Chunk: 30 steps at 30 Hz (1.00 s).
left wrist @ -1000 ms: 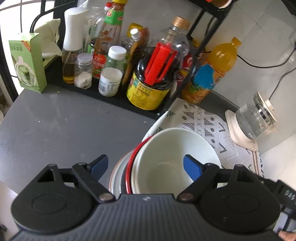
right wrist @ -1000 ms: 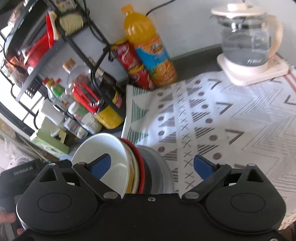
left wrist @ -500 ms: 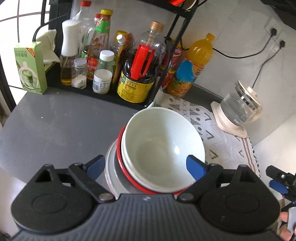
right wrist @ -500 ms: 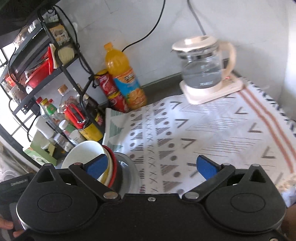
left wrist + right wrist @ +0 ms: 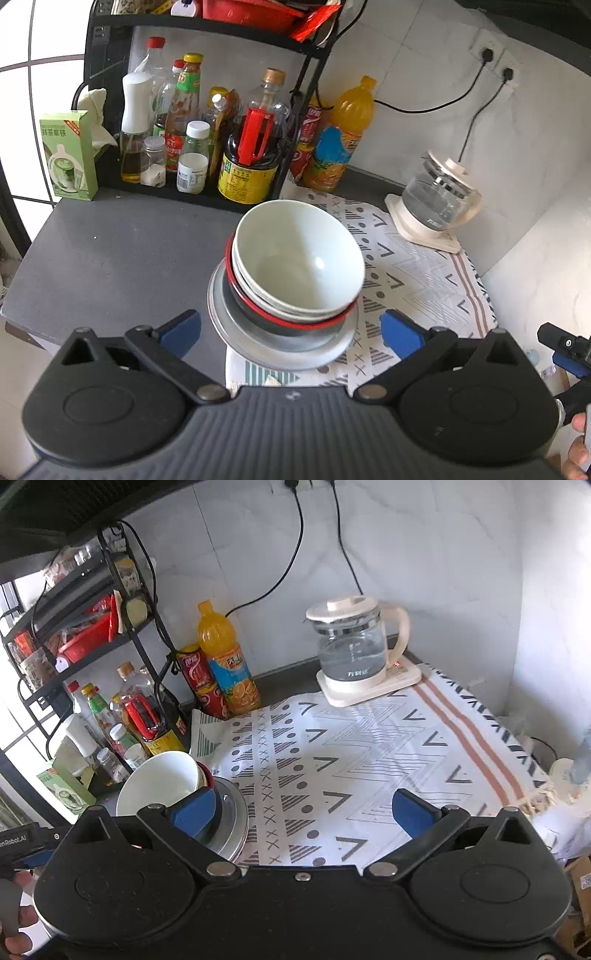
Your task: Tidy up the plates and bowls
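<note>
Dish stack sits on the counter at the left edge of the patterned cloth (image 5: 362, 760), near the condiment rack (image 5: 207, 110): white bowl (image 5: 299, 258) nested in another white bowl, inside a red-rimmed black bowl (image 5: 280, 321), on steel plates (image 5: 295, 350), likely biggest-at-bottom for stability. Left gripper (image 5: 290, 328) released, jaws wide, empty, just short of the stack. Right gripper (image 5: 301, 808) also released, empty, over the cloth; glass kettle (image 5: 351, 646) with water at the far corner.
</note>
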Available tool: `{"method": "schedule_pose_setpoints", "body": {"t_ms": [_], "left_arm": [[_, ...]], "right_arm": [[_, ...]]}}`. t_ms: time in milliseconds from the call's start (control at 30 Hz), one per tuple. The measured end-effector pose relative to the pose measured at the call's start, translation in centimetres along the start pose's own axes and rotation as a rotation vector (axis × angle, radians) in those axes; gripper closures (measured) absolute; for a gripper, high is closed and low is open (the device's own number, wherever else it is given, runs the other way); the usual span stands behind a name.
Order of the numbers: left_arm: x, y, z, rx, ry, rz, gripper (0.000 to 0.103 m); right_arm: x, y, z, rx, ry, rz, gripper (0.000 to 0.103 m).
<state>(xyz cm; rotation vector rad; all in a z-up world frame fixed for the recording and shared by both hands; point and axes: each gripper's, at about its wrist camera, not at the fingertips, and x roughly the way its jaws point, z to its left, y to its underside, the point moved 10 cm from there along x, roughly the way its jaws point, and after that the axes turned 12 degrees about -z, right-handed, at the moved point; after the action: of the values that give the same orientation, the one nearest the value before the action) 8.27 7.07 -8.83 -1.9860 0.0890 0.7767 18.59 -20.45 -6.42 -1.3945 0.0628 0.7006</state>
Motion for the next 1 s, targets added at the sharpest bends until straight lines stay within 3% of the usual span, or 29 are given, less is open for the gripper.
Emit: {"method": "schedule_pose_setpoints", "body": {"t_ms": [533, 1000], "left_arm": [[-7.6, 2.0, -0.3, 0.021, 0.057, -0.022, 0.000], [-11.5, 4.0, 0.1, 0.146, 0.058, -0.051, 0.000]], "right_arm": [[-8.0, 1.8, 1.3, -0.049, 0.038, -0.038, 0.000], [-12.0, 4.6, 3.0, -0.106, 0.030, -0.042, 0.000]]}}
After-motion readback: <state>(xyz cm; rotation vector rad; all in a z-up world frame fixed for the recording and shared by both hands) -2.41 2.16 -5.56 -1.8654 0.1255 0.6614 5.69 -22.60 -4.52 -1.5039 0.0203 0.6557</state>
